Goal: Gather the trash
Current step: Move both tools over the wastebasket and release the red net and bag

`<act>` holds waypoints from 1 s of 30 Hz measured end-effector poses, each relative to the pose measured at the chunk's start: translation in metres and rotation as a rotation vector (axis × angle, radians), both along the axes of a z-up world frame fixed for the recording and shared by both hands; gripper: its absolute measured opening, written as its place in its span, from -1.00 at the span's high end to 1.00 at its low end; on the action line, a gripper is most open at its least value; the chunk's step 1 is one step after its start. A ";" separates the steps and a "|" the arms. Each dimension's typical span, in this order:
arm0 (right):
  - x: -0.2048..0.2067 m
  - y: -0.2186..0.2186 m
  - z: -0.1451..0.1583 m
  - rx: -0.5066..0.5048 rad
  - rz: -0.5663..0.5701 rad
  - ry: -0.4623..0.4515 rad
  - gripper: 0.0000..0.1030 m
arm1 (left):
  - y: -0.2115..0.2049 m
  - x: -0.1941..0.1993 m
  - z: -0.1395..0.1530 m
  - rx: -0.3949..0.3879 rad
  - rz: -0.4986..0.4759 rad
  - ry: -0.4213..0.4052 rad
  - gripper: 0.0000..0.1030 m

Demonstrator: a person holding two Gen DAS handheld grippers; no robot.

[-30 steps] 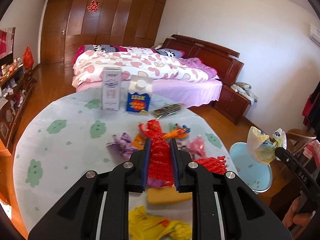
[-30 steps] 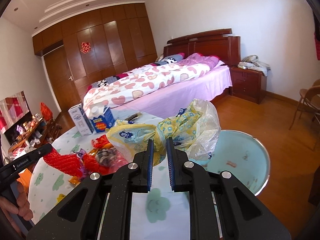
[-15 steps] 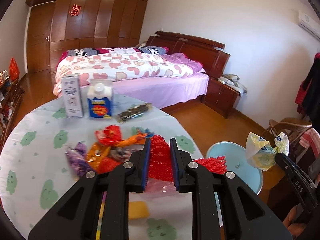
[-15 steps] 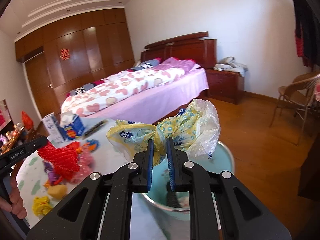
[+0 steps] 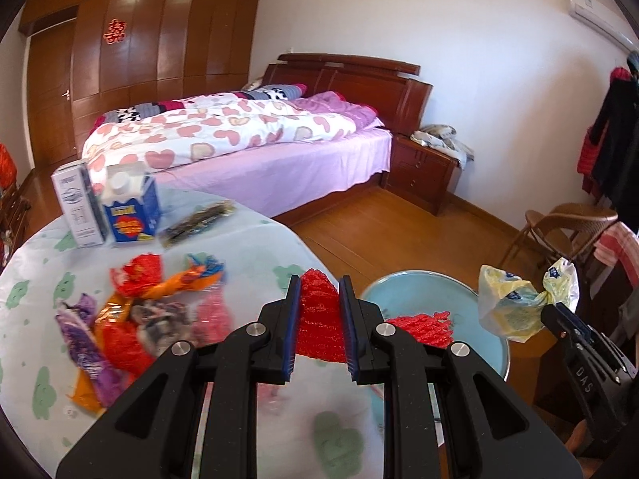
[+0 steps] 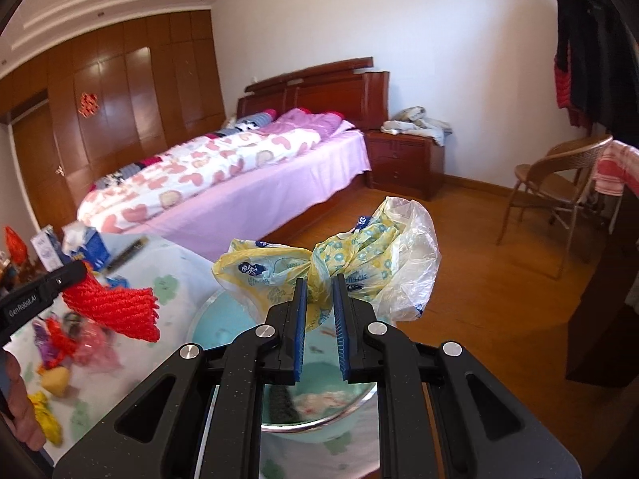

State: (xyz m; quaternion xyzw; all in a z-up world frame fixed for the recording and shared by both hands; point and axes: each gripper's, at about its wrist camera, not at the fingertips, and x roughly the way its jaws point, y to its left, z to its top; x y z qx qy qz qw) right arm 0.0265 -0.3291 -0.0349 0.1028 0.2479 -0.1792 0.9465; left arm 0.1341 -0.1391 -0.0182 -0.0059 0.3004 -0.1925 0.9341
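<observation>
My left gripper [image 5: 319,299] is shut on a red foam net [image 5: 319,323], held above the table edge beside the light blue bin [image 5: 475,343]. The net also shows in the right wrist view [image 6: 116,307]. My right gripper [image 6: 319,299] is shut on a crumpled yellow-and-clear plastic bag [image 6: 359,259], held over the bin [image 6: 223,323]. The bag shows in the left wrist view [image 5: 515,303] at the bin's right. Several wrappers [image 5: 135,319] lie in a heap on the white table [image 5: 247,247].
A white carton [image 5: 78,203], a blue milk carton [image 5: 131,207] and a dark packet [image 5: 199,223] stand at the table's far side. A bed [image 5: 239,147] lies beyond. A wicker chair [image 6: 559,183] and a dark cabinet [image 6: 603,311] stand at the right on the wooden floor.
Both grippers have swung right, away from the table middle toward the bin. The red net now hangs near the bin's rim, and the bag is over the bin's opening.
</observation>
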 end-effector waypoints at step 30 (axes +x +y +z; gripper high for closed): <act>0.004 -0.019 -0.027 0.086 -0.008 0.075 0.25 | -0.062 0.015 -0.030 0.113 -0.015 0.039 -0.22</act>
